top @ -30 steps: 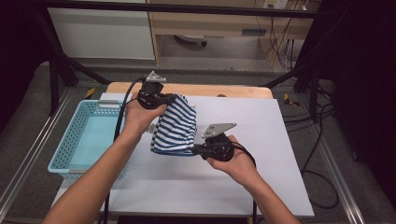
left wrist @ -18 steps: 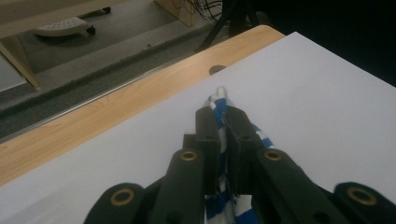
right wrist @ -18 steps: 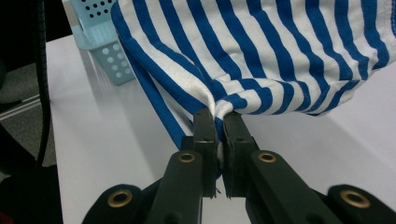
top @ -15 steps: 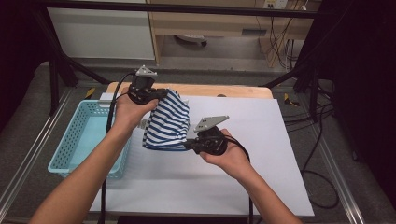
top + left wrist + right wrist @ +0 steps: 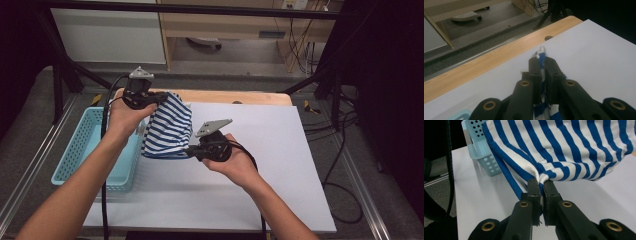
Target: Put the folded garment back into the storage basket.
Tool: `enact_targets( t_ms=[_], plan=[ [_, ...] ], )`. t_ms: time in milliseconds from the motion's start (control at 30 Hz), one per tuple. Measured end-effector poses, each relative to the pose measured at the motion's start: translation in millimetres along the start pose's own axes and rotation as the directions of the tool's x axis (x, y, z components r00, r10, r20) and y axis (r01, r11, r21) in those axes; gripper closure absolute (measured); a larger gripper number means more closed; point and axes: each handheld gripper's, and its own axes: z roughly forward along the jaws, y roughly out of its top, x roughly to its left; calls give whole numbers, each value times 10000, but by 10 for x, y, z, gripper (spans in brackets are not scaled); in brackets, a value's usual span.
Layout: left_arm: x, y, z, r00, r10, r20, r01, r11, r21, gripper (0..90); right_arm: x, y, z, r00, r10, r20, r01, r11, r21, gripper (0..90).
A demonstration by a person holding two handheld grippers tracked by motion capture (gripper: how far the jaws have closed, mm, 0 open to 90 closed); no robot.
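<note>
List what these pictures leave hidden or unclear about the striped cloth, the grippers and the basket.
- Striped cloth: high view, folded on itself, so the garment type is unclear.
- Left gripper: its own view, the jaws cover the pinched cloth; the bottom edge cuts the rest.
- Right gripper: its own view, the clamped hem is buried between the jaws.
- Blue basket: high view, the left forearm covers part of its inside.

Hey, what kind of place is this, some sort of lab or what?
Probably a lab recording bench: a dark metal frame surrounds the white table, loose cables lie on the floor, and handheld grippers hold a striped cloth.
</note>
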Motion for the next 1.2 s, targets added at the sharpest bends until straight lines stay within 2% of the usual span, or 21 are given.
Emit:
enact_targets(
  t_ms=[633, 1200],
  plan=[
    [229, -58, -238, 9995, -157, -289, 149, 9995, -291, 846, 112, 241, 248, 9994, -115, -313, 113, 9999, -62, 866],
    [467, -190, -411, 9982, -299, -514, 280, 9989, -363, 846, 219, 397, 536, 9975, -251, -663, 241, 9996, -157, 866]
  ],
)
